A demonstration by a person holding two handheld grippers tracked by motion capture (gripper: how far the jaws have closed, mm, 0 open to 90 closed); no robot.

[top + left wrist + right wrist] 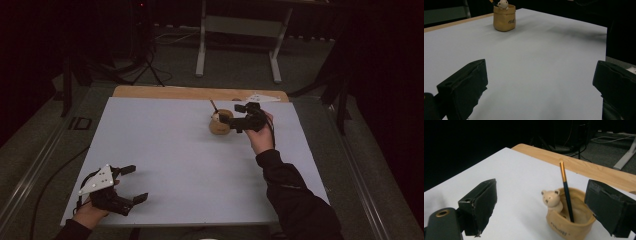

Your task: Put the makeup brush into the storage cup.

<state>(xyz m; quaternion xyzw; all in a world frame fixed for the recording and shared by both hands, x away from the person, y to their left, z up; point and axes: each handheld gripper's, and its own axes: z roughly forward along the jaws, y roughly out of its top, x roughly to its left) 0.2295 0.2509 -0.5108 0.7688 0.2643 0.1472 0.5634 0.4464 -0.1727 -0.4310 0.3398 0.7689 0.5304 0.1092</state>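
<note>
A tan pen cup (219, 125) (504, 18) (569, 222) with a small bear figure (552, 199) on its rim stands at the far middle of the white table top (190, 160). A dark pencil with a gold end (566, 187) leans upright inside it. My right gripper (233, 114) (541, 207) hovers just right of the cup, open, its jaws wide on either side of it without touching. My left gripper (134, 184) (541, 87) rests near the front left corner, open, with bare table between its jaws.
A wooden strip (200, 93) runs along the table's far edge. Beyond it stand a white desk frame (240, 40) and a tripod (145, 55) on the dark floor. Wide free surface lies between the two grippers.
</note>
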